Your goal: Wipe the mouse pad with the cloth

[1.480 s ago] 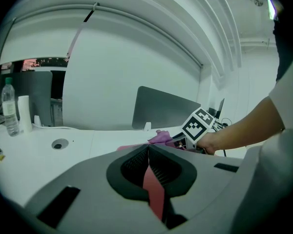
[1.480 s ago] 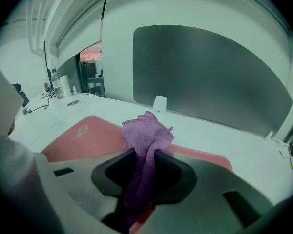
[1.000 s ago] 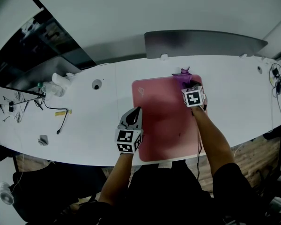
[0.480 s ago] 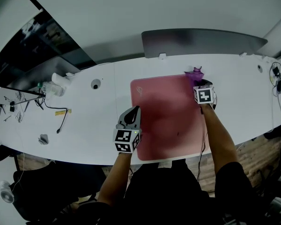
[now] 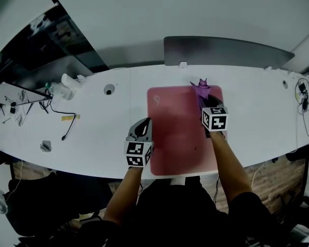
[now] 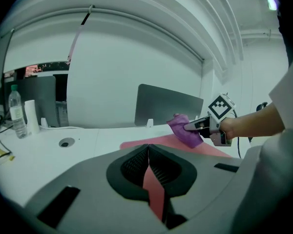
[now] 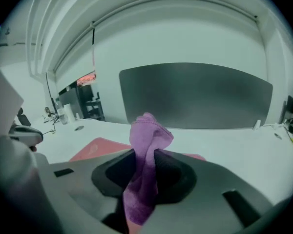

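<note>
Your right gripper [image 5: 205,102] clamps crumpled purple cloth [image 5: 200,88] | cloth on far right corner of pink rectangular mouse pad [image 5: 175,133], mid white worktop [image 5: 92,138] | your left gripper [image 5: 142,129] jaws together, empty, at pad's left edge | wipe looks underway; near half probably left

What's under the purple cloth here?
The pink mouse pad, near its far right corner. The cloth is pinched in the right gripper. The pad patch beneath the cloth is covered, so contact can't be confirmed.
</note>
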A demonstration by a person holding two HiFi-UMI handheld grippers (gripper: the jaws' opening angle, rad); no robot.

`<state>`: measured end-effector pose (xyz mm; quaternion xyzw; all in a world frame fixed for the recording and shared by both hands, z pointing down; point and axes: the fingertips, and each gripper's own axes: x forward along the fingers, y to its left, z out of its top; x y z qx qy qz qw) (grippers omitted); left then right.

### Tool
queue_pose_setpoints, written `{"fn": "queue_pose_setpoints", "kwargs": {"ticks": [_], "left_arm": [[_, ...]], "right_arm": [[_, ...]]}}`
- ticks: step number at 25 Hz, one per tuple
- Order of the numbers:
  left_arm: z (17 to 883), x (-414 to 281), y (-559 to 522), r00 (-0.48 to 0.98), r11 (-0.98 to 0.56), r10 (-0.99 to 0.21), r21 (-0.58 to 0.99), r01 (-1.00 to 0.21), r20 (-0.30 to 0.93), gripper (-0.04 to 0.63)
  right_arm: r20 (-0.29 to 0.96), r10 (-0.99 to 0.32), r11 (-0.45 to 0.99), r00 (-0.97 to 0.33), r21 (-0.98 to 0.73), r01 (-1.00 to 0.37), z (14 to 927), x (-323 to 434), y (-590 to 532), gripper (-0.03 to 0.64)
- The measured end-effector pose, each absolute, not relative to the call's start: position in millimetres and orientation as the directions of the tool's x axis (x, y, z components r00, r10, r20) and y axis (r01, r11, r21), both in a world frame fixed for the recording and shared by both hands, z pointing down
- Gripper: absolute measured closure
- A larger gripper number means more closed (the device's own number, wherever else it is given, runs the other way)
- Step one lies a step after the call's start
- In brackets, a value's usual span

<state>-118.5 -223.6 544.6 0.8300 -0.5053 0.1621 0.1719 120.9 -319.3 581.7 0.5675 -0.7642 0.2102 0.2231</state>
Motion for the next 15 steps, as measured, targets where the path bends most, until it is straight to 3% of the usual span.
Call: {"fn": "queue_pose_setpoints", "kwargs": {"ticks": [8, 15], "left_arm": [[563, -147, -208, 0.41, -0.403, -0.766, 0.128, -0.906, 0.496, 0.574], [575, -181, -211, 0.404, -0.339, -0.751, 0.219, -0.915, 0.522, 0.574]], "right_arm": [[0.592, -0.68, 0.411, -0.432, -0.18, -0.894, 593, -6, -273, 0.502], [0.639, -0.619, 0.469, -0.457, -0.165, -0.868, 618, -81, -263, 0.502]]}}
